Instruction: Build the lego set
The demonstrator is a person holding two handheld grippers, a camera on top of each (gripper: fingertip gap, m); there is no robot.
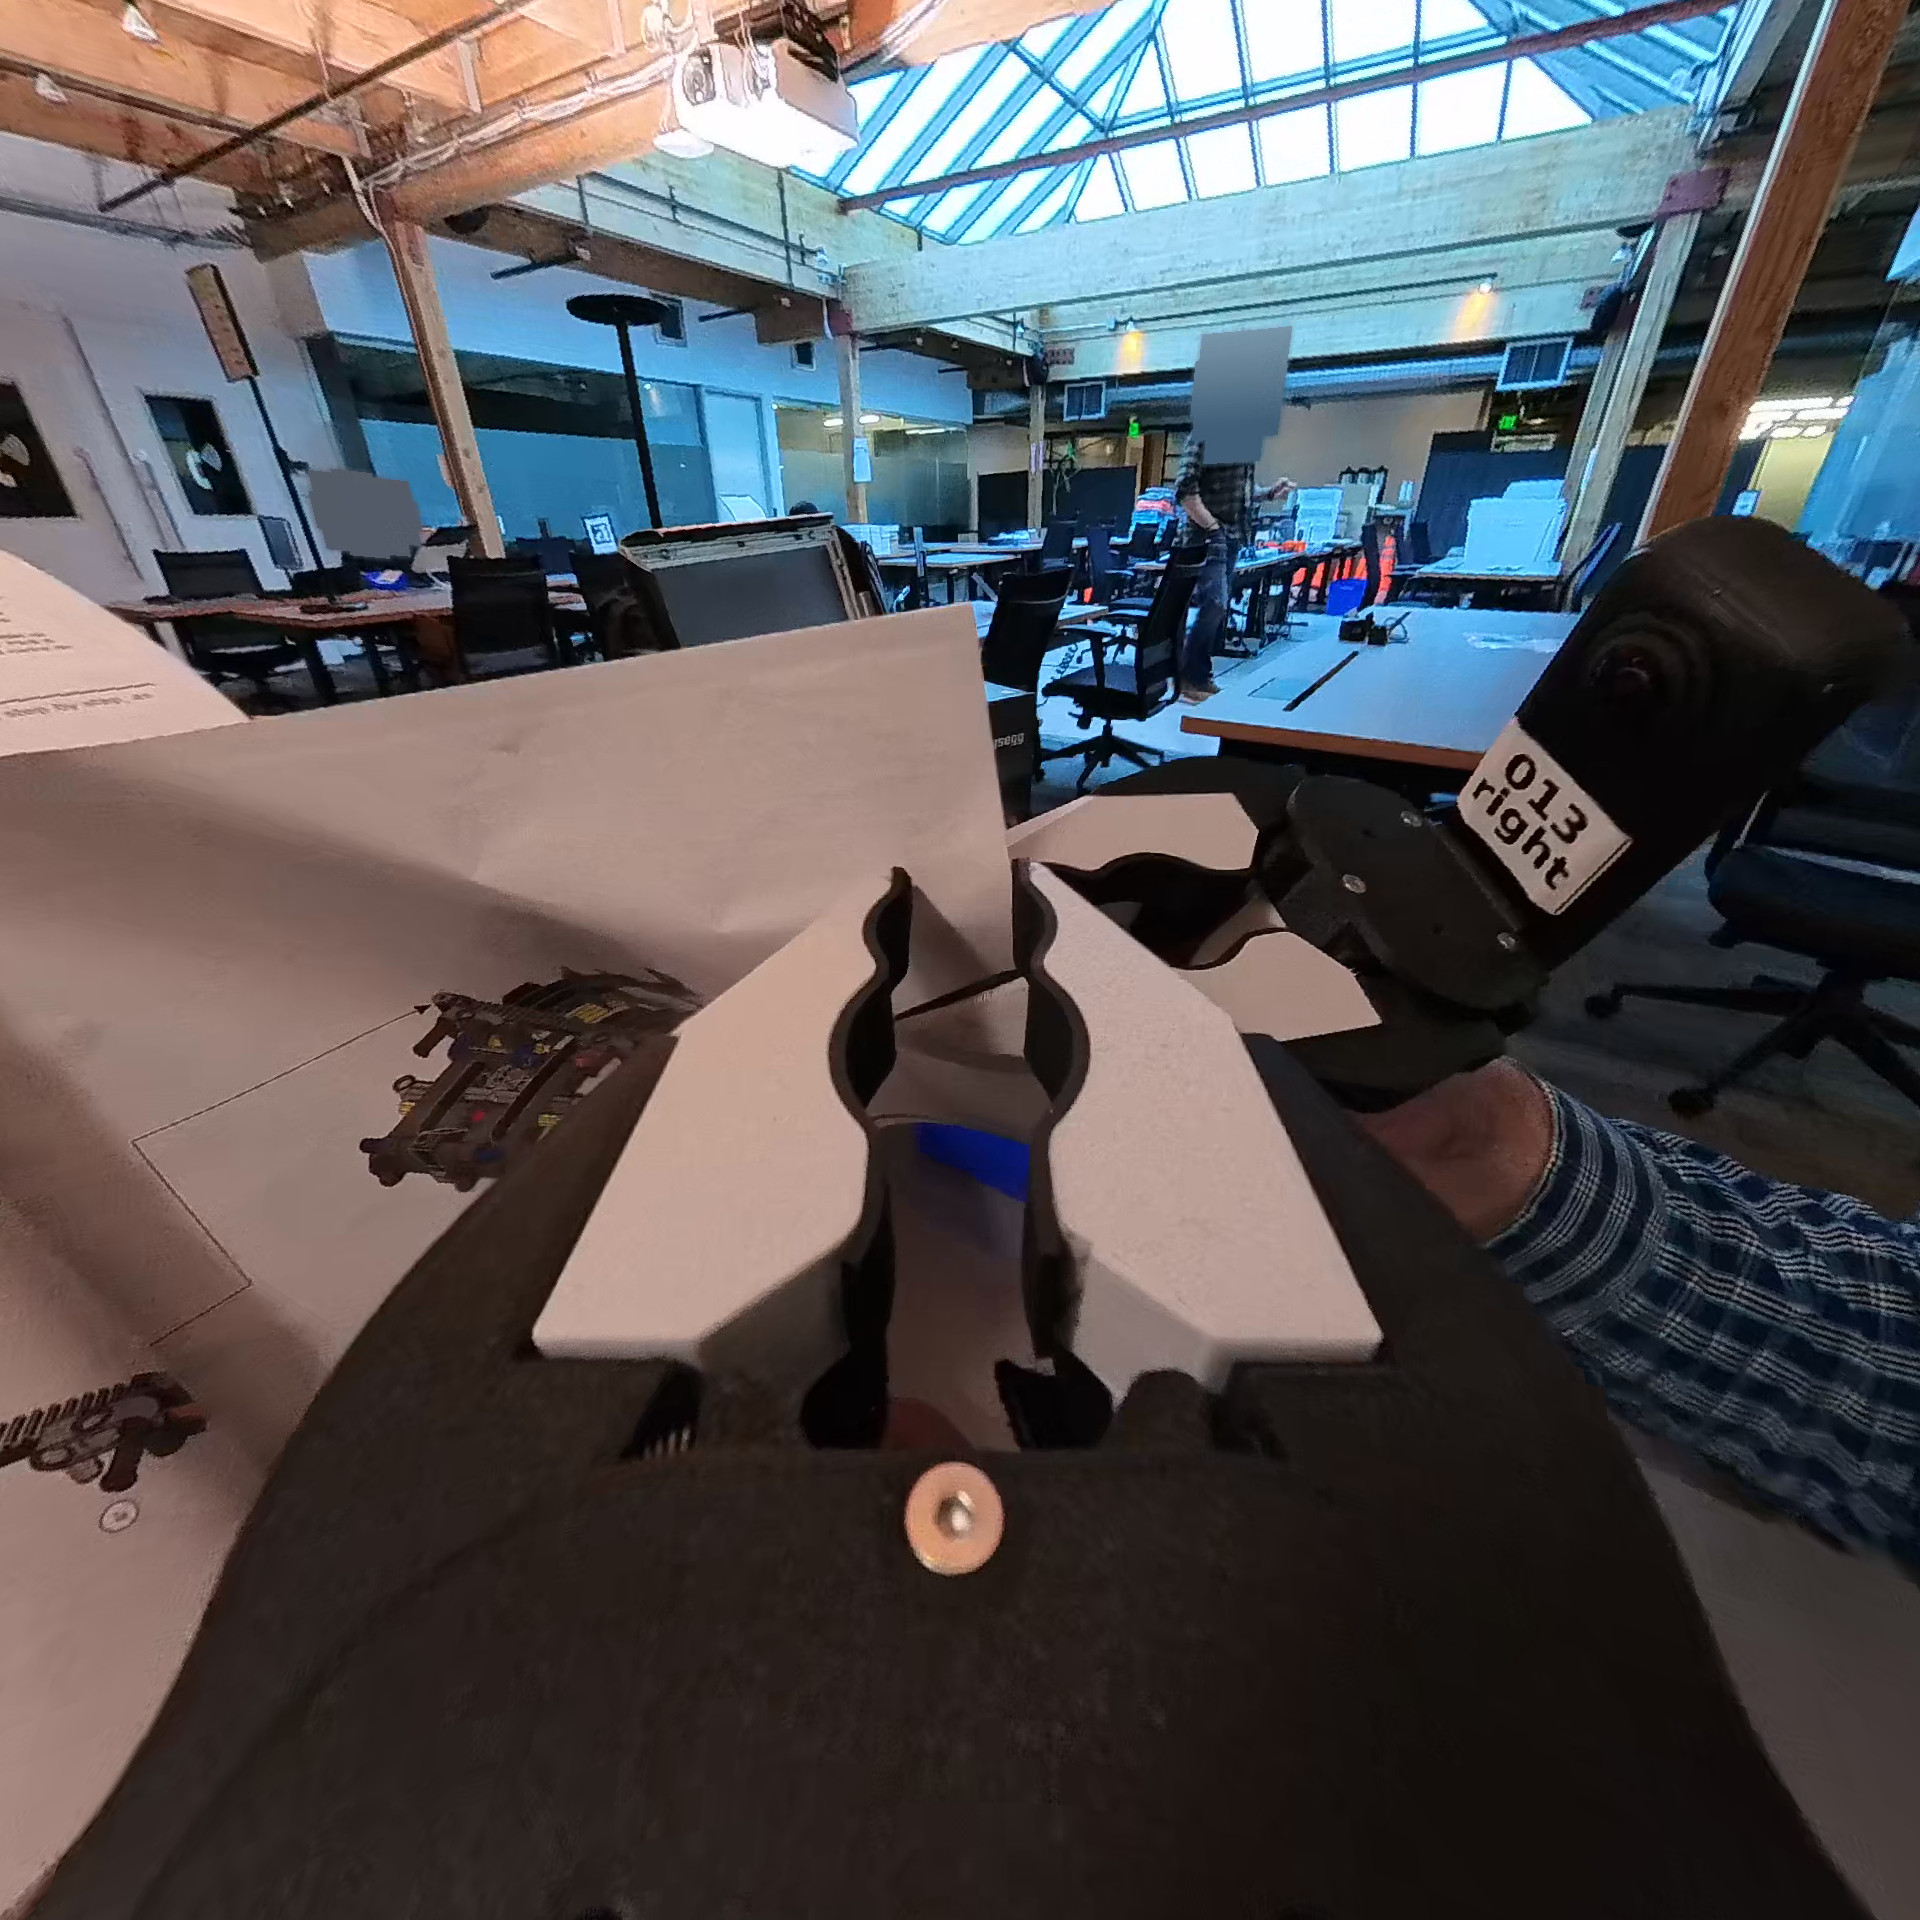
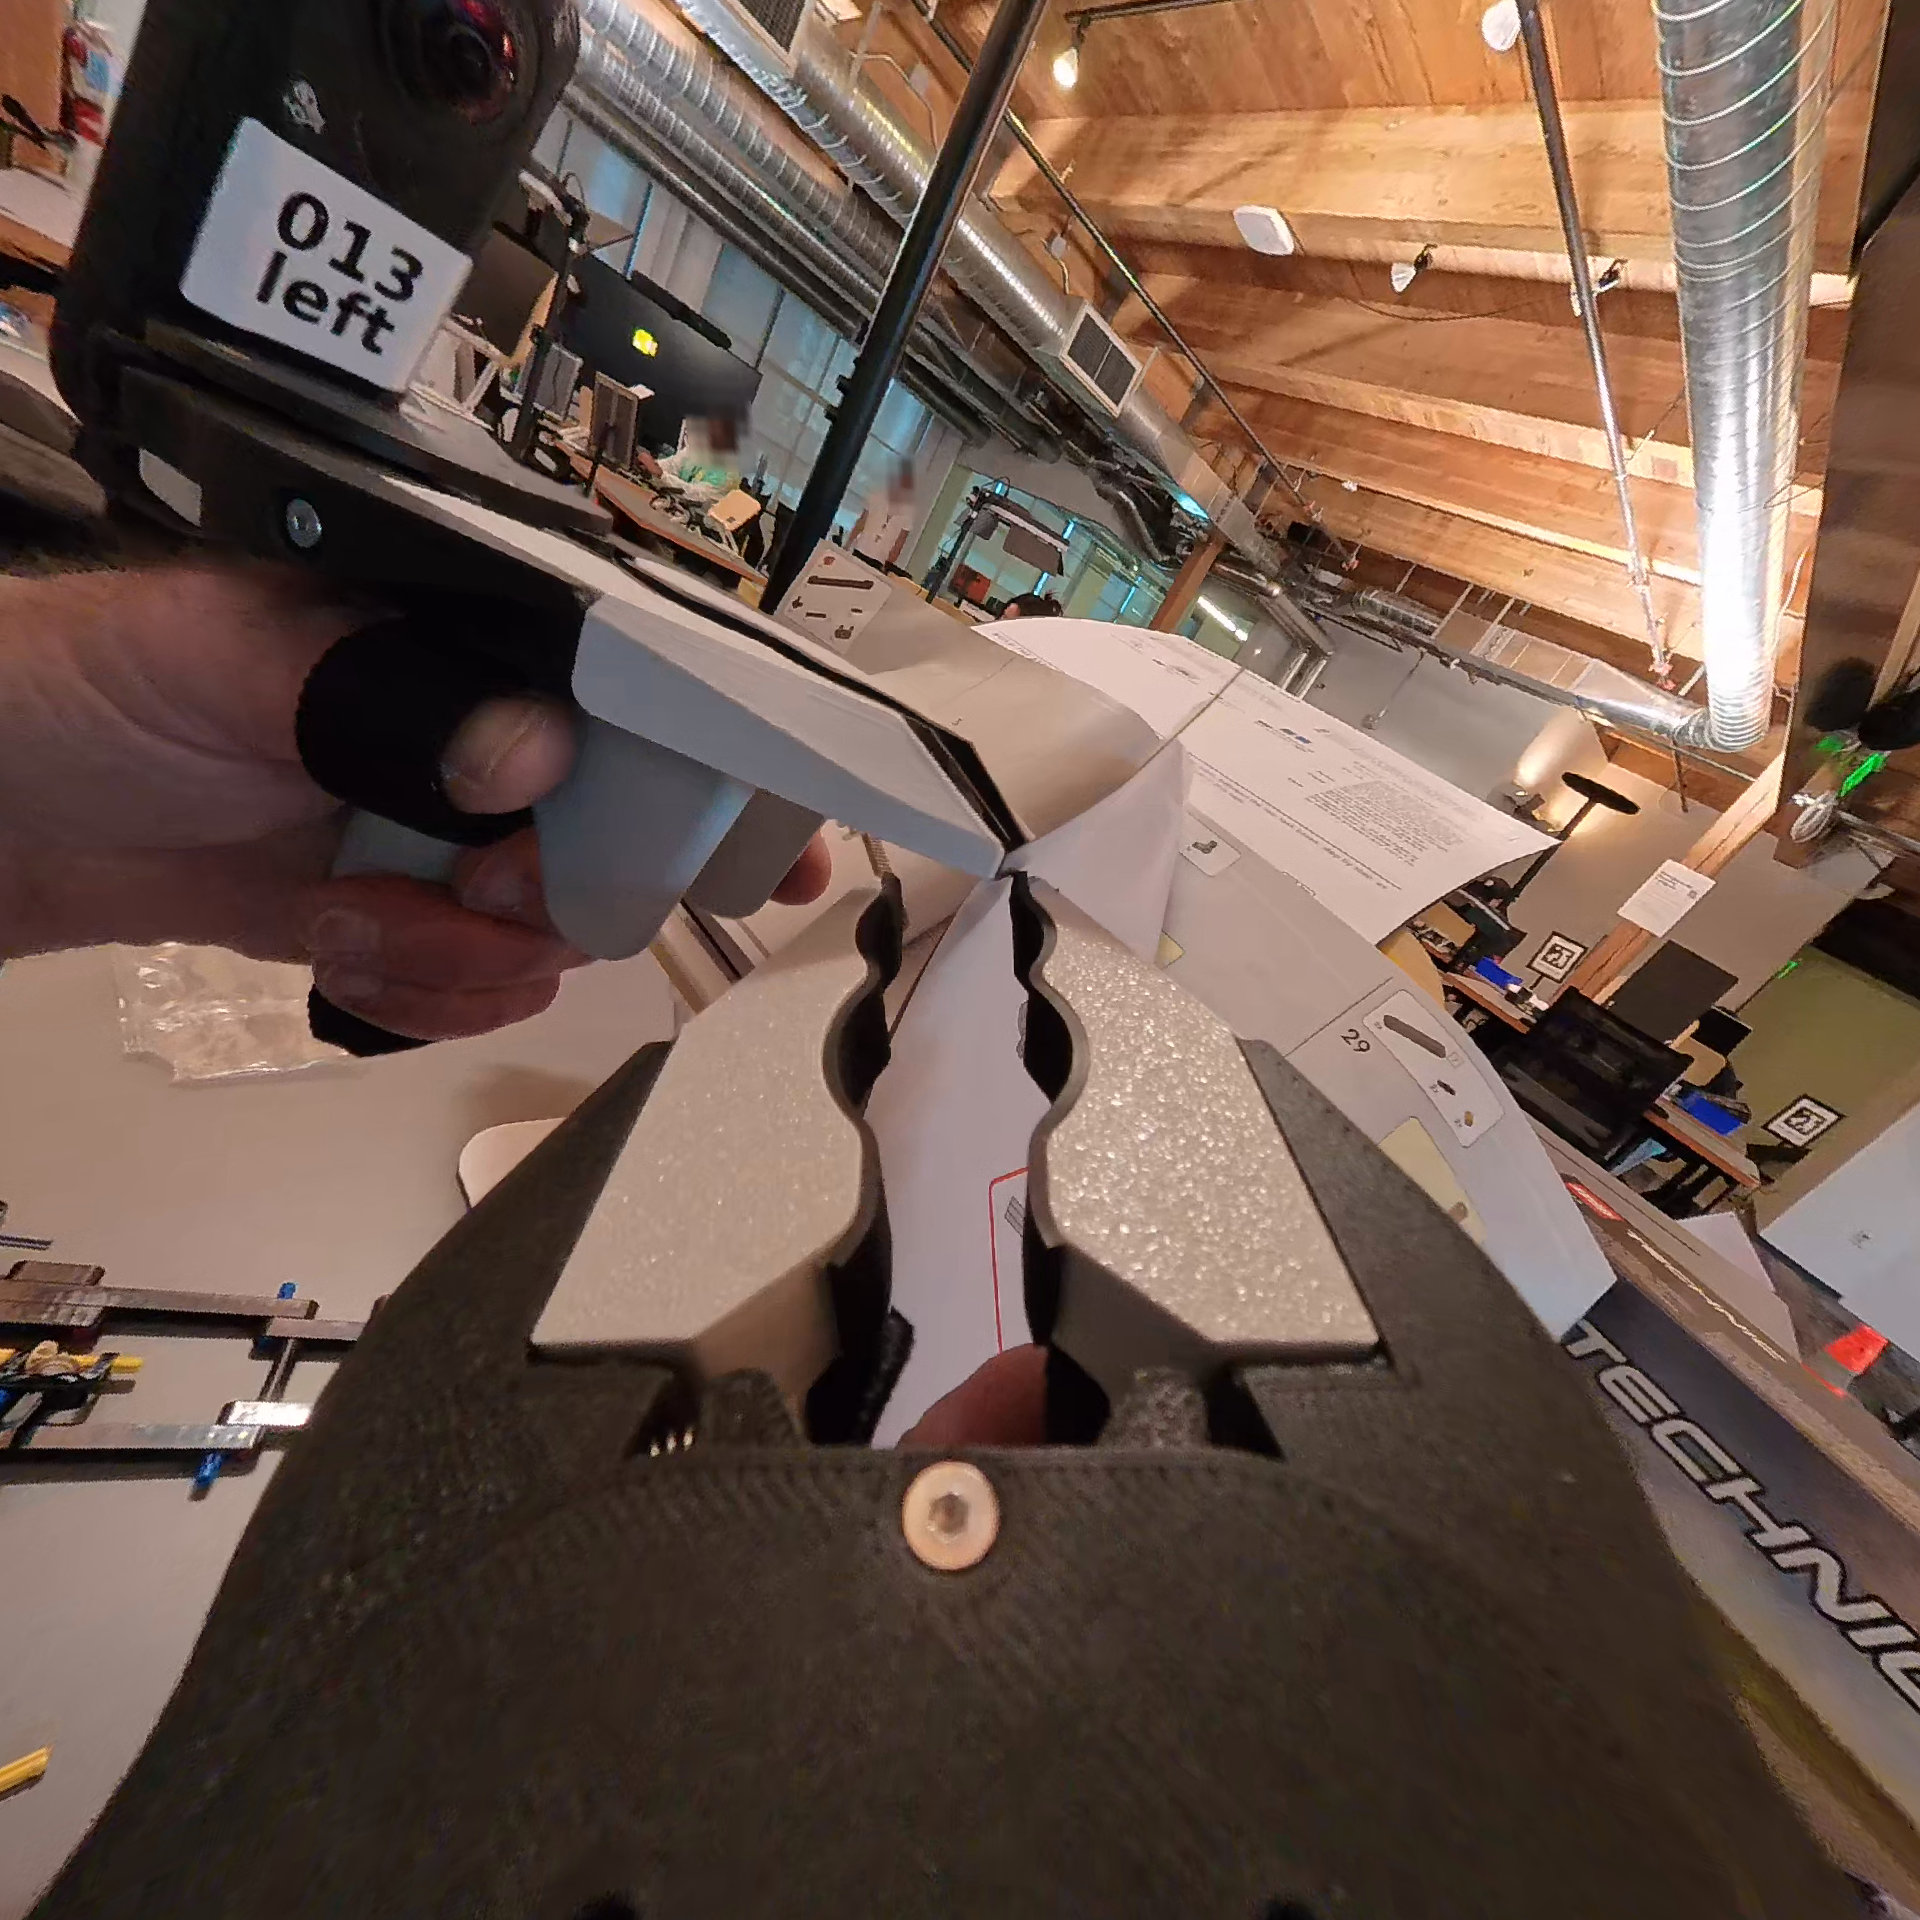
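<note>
The instruction booklet (image 1: pixel 520 883) is held up off the table, its white pages curling, with printed model pictures showing. My left gripper (image 1: pixel 964 883) is shut on a page edge; in the right wrist view (image 2: pixel 1003 847) its fingers are pressed together on the paper. My right gripper (image 2: pixel 961 899) is shut on another page of the booklet (image 2: pixel 1299 935), which runs down between its pads. It shows in the left wrist view (image 1: pixel 1101 883) just right of the left one. A partly built dark Lego frame (image 2: pixel 62 1361) with blue and yellow pins lies on the table at the far left.
The Lego box (image 2: pixel 1766 1507) lies under the booklet at the right. A clear plastic bag (image 2: pixel 208 1018) lies on the white table (image 2: pixel 260 1164). Office desks and chairs (image 1: pixel 1122 665) stand behind, and a person (image 1: pixel 1216 561) stands far off. Left and right tips are no more than a few centimetres apart.
</note>
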